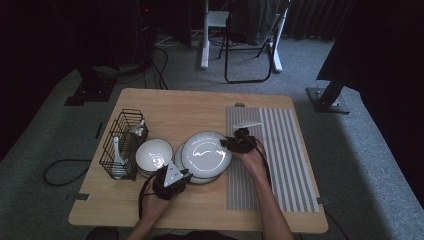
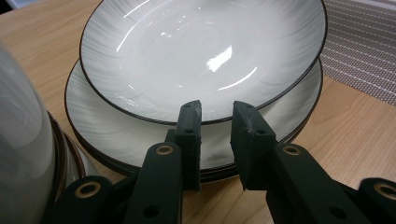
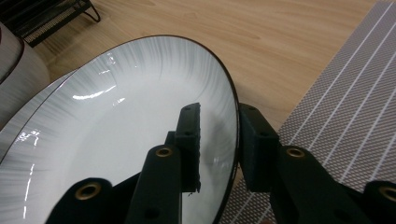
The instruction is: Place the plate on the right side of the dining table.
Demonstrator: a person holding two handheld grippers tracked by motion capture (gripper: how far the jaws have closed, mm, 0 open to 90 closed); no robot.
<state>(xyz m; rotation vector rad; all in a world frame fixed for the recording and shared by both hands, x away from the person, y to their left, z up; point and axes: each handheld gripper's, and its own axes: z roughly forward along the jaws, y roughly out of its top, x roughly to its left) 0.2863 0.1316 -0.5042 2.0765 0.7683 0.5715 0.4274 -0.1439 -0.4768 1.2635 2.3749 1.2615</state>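
A white plate with a dark rim (image 1: 205, 152) (image 2: 201, 46) (image 3: 116, 140) lies tilted on top of a stack of like plates (image 1: 199, 179) (image 2: 107, 135) at the table's middle. My right gripper (image 1: 226, 145) (image 3: 219, 109) is shut on the top plate's right rim, one jaw inside the rim and one outside. At the stack's near-left edge, my left gripper (image 1: 185, 175) (image 2: 217, 109) points at the plates. Its jaws stand a little apart with nothing between them.
A white bowl (image 1: 153, 155) (image 2: 23, 154) sits just left of the plates. Beyond the bowl stands a black wire rack (image 1: 122, 142) (image 3: 46, 14) holding a white spoon (image 1: 117, 160). A grey striped mat (image 1: 280, 155) (image 2: 364, 56) (image 3: 345, 116) covers the table's right side.
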